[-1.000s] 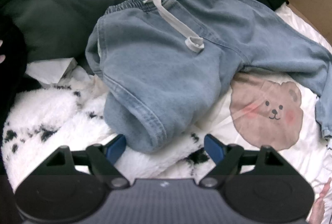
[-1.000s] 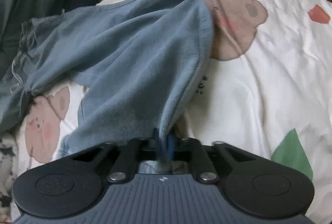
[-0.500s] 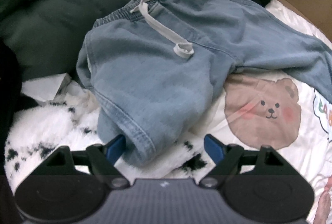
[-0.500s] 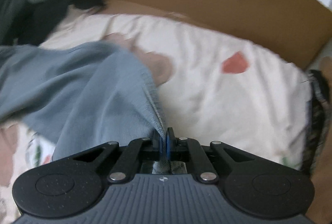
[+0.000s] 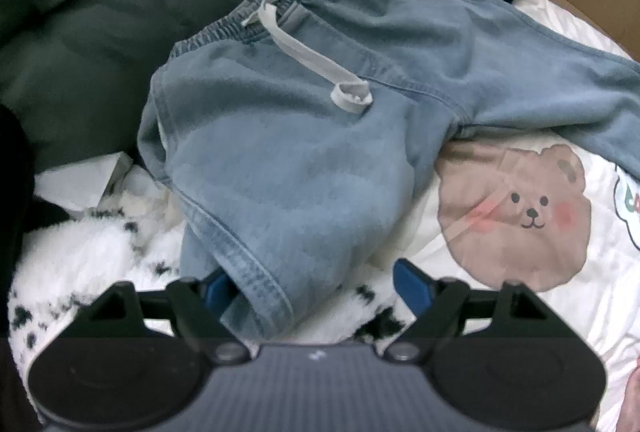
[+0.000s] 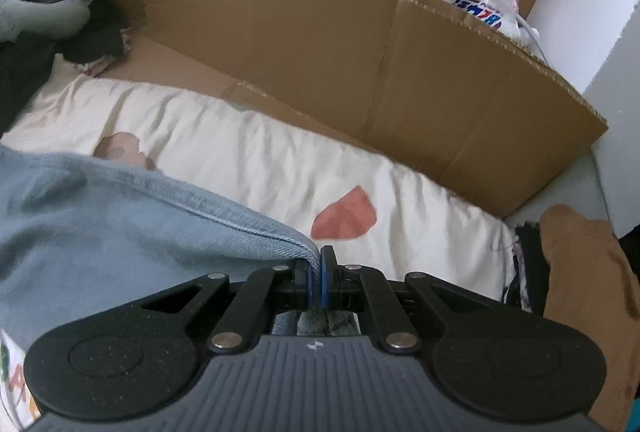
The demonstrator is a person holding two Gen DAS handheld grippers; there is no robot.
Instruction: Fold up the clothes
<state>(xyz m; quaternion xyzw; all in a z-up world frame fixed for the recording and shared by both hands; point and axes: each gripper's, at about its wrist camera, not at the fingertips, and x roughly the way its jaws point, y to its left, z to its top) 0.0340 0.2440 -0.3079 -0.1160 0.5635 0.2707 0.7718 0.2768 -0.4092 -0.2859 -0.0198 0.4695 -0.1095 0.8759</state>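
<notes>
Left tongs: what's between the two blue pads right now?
In the left wrist view, the left tongs stand open with the jeans' hem lying between the pads, over the spotted fleece.

Jeans [image 5: 312, 136]: one leg cut off at right edge of left view; other leg's hem partly hidden behind left gripper [image 5: 308, 290] body. In right view, jeans [image 6: 100, 220] run off left edge; the pinched hem is hidden between the pads of right gripper [image 6: 317, 272].
Bag [image 6: 476, 0]: lettering partly hidden by cardboard [image 6: 320, 44], unreadable.
Sheet print [image 5: 632, 200]: cut off at right edge.
</notes>
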